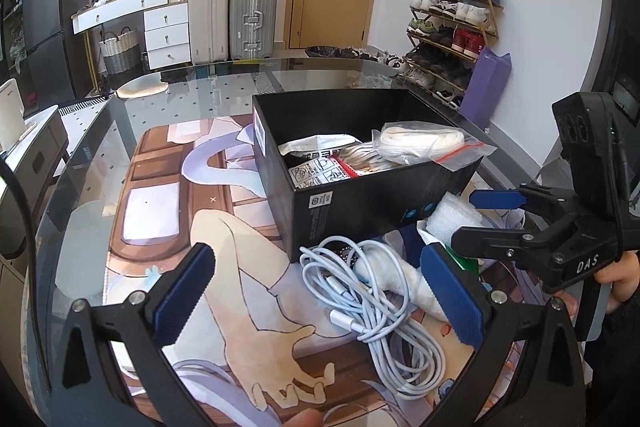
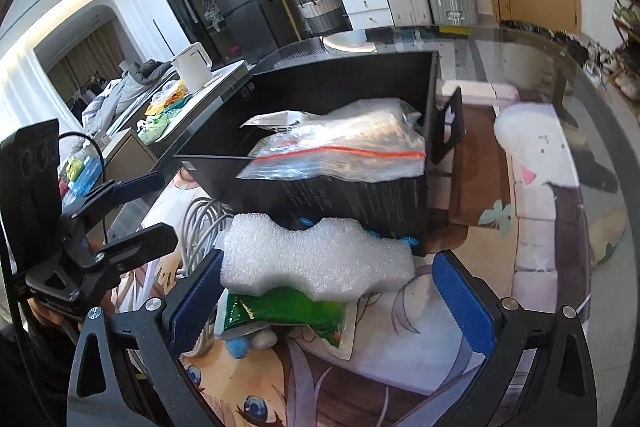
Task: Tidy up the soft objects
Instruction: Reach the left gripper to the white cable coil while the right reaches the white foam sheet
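Now right tool (image 2: 328, 303) is hovering spread over foam (image 2: 316, 259); left tool (image 1: 316, 303), also spread, is hanging over cable (image 1: 376, 311) beside box (image 1: 360, 211).

The left gripper (image 1: 316, 295) gapes wide and holds nothing, while the right gripper (image 2: 328, 295), at its three o'clock, likewise gapes wide.

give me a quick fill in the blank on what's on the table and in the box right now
1. The zip bag with the red strip lies in the black ____.
2. The white foam piece lies on top of a ____ packet.
3. The coiled white cable lies ____ the box, on the mat.
4. Both grippers' jaws are ____.

Missing: box; green; outside; open
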The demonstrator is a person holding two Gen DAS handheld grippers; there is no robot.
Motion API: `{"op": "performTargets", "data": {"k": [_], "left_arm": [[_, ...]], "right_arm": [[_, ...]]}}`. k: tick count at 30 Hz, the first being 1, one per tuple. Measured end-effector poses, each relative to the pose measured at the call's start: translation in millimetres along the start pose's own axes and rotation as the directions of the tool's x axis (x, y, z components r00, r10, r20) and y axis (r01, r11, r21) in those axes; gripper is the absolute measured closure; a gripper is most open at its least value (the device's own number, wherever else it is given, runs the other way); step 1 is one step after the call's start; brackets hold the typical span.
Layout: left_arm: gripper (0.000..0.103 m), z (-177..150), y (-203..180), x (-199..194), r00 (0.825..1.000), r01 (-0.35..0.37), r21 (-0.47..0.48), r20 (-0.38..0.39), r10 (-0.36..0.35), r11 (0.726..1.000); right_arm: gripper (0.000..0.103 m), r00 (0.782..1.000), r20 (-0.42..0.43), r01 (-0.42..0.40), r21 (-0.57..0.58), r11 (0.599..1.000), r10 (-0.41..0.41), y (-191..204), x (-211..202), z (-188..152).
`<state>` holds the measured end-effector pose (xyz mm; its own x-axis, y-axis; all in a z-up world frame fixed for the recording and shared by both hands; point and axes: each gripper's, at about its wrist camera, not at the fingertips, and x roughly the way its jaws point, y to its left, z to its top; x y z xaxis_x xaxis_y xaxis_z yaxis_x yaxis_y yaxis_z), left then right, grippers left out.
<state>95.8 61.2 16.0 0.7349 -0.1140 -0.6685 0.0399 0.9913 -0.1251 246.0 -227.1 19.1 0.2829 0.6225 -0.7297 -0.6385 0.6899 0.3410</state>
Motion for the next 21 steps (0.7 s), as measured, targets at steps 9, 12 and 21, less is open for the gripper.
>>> {"op": "performTargets", "data": {"k": [9,12,21], "left_arm": [[0.000,-1,1,2,1.000,0.001,0.005,-0.014,-0.001,1.000],[0.000,-2,1,3,1.000,0.001,0.010,-0.022,0.000,1.000],[0.000,-7,-6,7,0.998,0.018,0.020,-0.067,-0.016,1.000]], "right_arm": [[0.001,1.000,-0.007,0.011,0.029,1.000,-0.011,-8,4,2],[0.011,1.000,-0.009,0.013,0.009,1.000,-0.012,-4,3,2],[0.011,0.999,0.029,0.029,-0.047,0.998,-0.027,3,-19,5]]}}
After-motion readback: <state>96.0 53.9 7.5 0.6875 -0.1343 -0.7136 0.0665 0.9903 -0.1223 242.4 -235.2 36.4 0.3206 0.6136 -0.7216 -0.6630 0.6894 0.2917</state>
